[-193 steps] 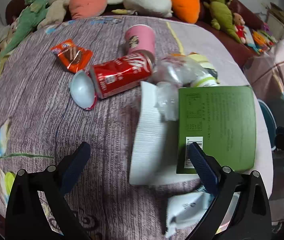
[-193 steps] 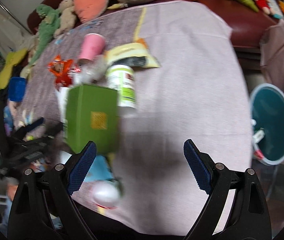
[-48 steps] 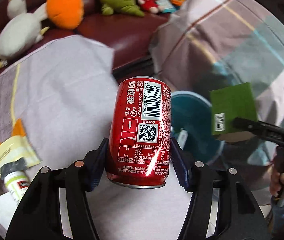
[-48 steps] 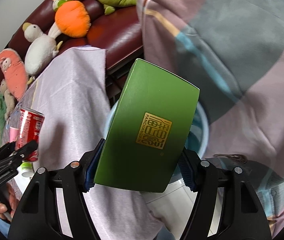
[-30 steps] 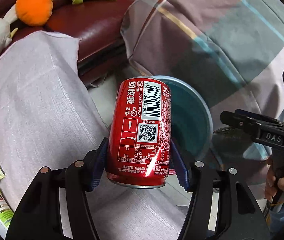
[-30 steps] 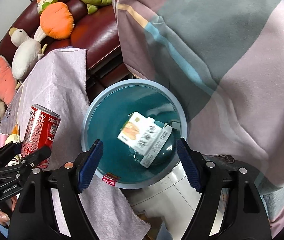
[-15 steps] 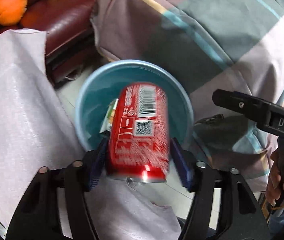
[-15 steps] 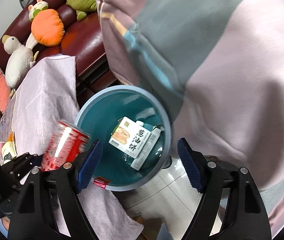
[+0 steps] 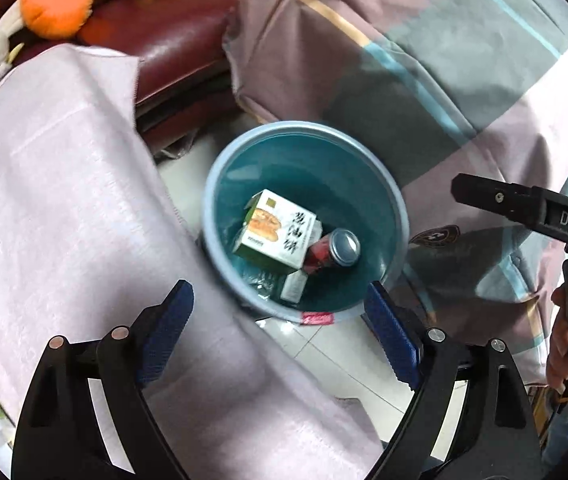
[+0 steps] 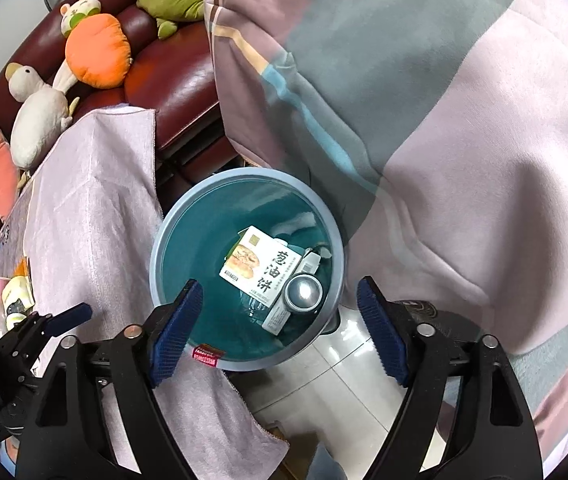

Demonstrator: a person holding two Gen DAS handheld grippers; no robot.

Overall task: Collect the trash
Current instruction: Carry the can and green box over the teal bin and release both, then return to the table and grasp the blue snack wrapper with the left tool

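A round teal bin (image 9: pixel 304 126) stands on the floor beside the cloth-covered table. Inside it lie a red cola can (image 9: pixel 334 252), a green-and-white food box (image 9: pixel 277 236) and other small packets. My left gripper (image 9: pixel 273 304) hangs above the bin's near rim with its jaws opening and nothing between them. The right gripper (image 10: pixel 279 296) is open and empty, directly over the bin (image 10: pixel 243 174). From there the can (image 10: pixel 304 294) shows its silver end next to the box (image 10: pixel 259 270).
The table's pink cloth (image 9: pixel 63 200) drapes down left of the bin. A plaid blanket (image 9: pixel 444 60) hangs on its far and right sides. A dark red sofa (image 10: pixel 171 72) holds plush toys. More trash (image 10: pixel 13 292) lies on the table. Tiled floor (image 9: pixel 324 360) shows below.
The left gripper let go of the red can, which dropped into the bin, and its jaws spread. The right gripper stayed open over the bin.
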